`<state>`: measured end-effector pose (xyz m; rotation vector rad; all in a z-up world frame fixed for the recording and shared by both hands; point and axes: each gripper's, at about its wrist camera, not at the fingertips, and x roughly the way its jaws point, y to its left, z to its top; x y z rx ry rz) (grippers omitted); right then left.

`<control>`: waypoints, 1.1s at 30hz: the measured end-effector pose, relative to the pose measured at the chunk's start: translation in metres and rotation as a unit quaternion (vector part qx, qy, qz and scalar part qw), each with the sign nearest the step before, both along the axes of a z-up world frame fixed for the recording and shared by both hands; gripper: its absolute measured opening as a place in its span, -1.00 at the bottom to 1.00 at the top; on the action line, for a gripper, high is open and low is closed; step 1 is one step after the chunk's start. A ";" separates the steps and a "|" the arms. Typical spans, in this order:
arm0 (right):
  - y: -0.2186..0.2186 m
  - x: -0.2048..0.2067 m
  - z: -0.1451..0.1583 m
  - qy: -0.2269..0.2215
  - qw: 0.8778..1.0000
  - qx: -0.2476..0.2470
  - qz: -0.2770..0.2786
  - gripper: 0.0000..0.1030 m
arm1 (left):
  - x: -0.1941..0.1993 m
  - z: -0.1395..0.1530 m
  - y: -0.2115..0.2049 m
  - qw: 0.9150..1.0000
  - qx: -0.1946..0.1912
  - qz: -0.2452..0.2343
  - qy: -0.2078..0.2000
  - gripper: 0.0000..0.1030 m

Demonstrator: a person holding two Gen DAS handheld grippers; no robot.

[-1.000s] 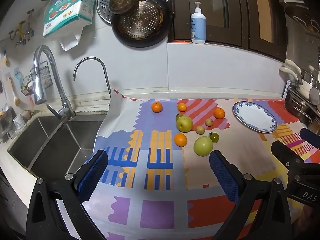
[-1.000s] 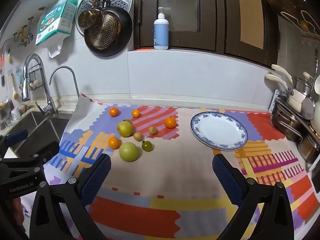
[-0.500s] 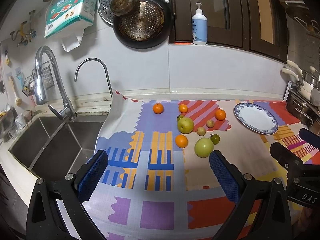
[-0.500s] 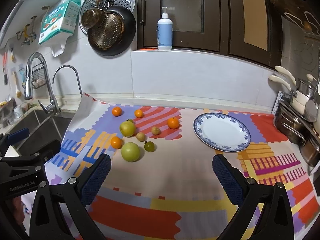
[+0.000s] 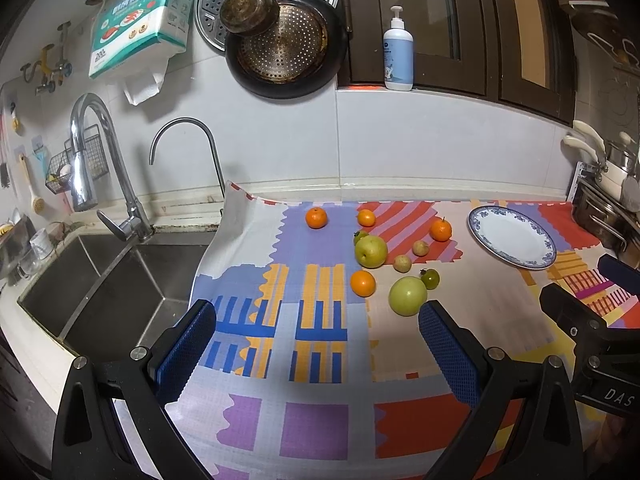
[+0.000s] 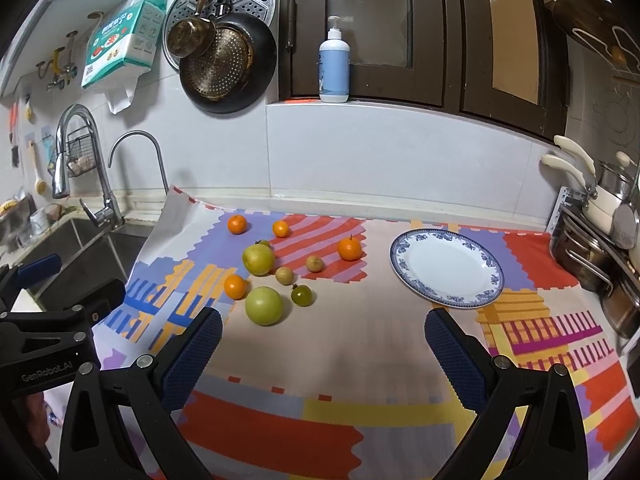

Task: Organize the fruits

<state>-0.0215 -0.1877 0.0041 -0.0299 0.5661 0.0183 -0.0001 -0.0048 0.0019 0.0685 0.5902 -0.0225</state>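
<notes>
A white tiled wall [image 5: 280, 140] backs the counter, which is covered by a patchwork cloth [image 5: 316, 380] in bright colours. Far left sits a steel sink [image 5: 100, 280] with two taps; above hang a dark pan [image 5: 286, 52] and steamer tray. Far right — dark-framed window [image 6: 400, 20], soap bottle [image 6: 334, 68] on its sill.
</notes>
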 end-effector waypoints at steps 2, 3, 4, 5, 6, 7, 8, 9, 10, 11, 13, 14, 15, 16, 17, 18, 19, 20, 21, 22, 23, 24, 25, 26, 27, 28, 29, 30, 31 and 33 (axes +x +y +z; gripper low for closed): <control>0.000 0.000 0.000 0.000 1.000 0.000 0.000 0.99 | 0.000 0.000 0.000 1.000 0.000 0.000 0.000 1.00; 0.000 0.000 0.000 0.000 1.000 0.000 0.000 0.99 | 0.000 0.000 0.000 1.000 0.000 0.000 0.000 1.00; 0.000 0.000 0.000 0.000 1.000 0.000 0.000 0.99 | 0.000 0.000 0.000 1.000 0.000 0.000 0.000 1.00; 0.000 0.000 0.000 0.000 1.000 0.000 0.000 0.99 | 0.000 0.000 0.000 1.000 0.000 -0.001 0.000 1.00; 0.000 0.000 0.000 0.000 1.000 0.000 0.000 0.99 | 0.000 0.000 -0.001 1.000 0.000 0.000 0.000 1.00; 0.000 0.000 0.000 0.000 1.000 0.000 0.000 0.99 | 0.001 0.000 -0.001 1.000 0.000 0.000 0.000 1.00; 0.000 0.000 0.000 0.000 1.000 0.000 0.000 0.99 | 0.001 0.000 -0.001 1.000 0.000 0.000 0.000 1.00; 0.000 0.000 0.000 0.001 1.000 0.001 -0.001 0.99 | 0.001 0.000 -0.001 1.000 0.001 0.000 0.000 1.00; 0.000 0.000 0.000 0.000 1.000 0.001 -0.001 0.99 | 0.001 0.000 -0.001 1.000 0.001 0.000 0.000 1.00; 0.000 0.000 0.000 0.000 1.000 0.001 0.000 0.99 | 0.000 0.000 -0.001 1.000 0.000 0.000 0.000 1.00; 0.000 0.000 0.000 0.000 1.000 0.000 0.000 0.99 | 0.000 0.000 -0.001 1.000 0.000 0.000 0.000 1.00; 0.000 0.000 0.000 0.000 1.000 0.001 0.000 0.99 | 0.001 0.000 -0.001 1.000 0.000 0.000 0.000 1.00; 0.000 0.000 0.000 0.000 1.000 0.001 0.000 0.99 | 0.001 0.000 -0.001 1.000 0.000 0.000 0.000 1.00; 0.000 0.000 0.000 0.001 1.000 0.001 0.000 0.99 | 0.001 0.000 -0.001 1.000 0.000 0.000 0.000 1.00; 0.000 0.000 0.000 0.001 1.000 0.001 0.000 0.99 | 0.001 0.000 -0.001 1.000 0.000 0.000 0.000 1.00; 0.000 0.000 0.000 0.001 1.000 0.001 0.000 0.99 | 0.000 0.000 -0.001 1.000 0.000 0.000 0.000 1.00; 0.000 0.000 0.000 0.001 1.000 0.001 0.000 0.99 | 0.000 0.000 -0.001 1.000 0.001 0.000 0.000 1.00; 0.000 0.000 0.000 0.000 1.000 0.000 0.000 0.99 | 0.001 0.000 -0.002 1.000 0.000 0.000 0.000 1.00; 0.000 0.000 -0.001 0.000 1.000 0.000 0.000 0.99 | 0.000 0.000 -0.001 1.000 0.001 0.000 0.000 1.00; 0.000 0.000 0.000 0.000 1.000 0.001 0.000 0.99 | 0.000 0.000 -0.001 1.000 0.001 0.000 0.000 1.00; 0.000 0.000 0.000 0.000 1.000 0.001 0.000 0.99 | 0.000 0.000 -0.001 1.000 0.000 0.000 0.000 1.00; 0.000 0.000 0.000 0.000 1.000 0.000 0.000 0.99 | 0.000 0.000 -0.001 1.000 0.000 0.000 0.000 1.00; 0.000 0.000 0.000 0.001 1.000 0.001 -0.001 0.99 | 0.000 0.000 -0.001 1.000 0.001 0.000 0.000 1.00; 0.000 0.000 0.000 0.001 1.000 0.001 0.000 0.99 | 0.001 0.000 -0.002 1.000 0.001 0.000 0.000 1.00; 0.000 0.000 -0.001 0.001 1.000 0.000 -0.001 0.99 | 0.000 0.000 -0.001 1.000 0.000 0.000 0.000 1.00; 0.000 0.000 -0.001 0.001 1.000 0.001 -0.001 0.99 | 0.000 0.000 -0.001 1.000 0.000 -0.001 0.000 1.00; 0.000 0.000 0.000 0.000 1.000 0.001 0.000 0.99 | 0.001 0.000 -0.001 1.000 0.001 0.000 0.000 1.00; 0.000 0.000 0.000 0.000 1.000 0.001 0.000 0.99 | 0.000 -0.001 -0.002 1.000 0.001 -0.001 0.000 1.00; 0.000 0.000 0.000 0.001 1.000 0.001 0.000 0.99 | 0.000 -0.001 -0.002 1.000 0.001 -0.001 0.000 1.00; 0.000 0.000 -0.001 0.001 1.000 0.001 0.000 0.99 | 0.000 -0.001 -0.003 1.000 0.000 -0.001 0.000 1.00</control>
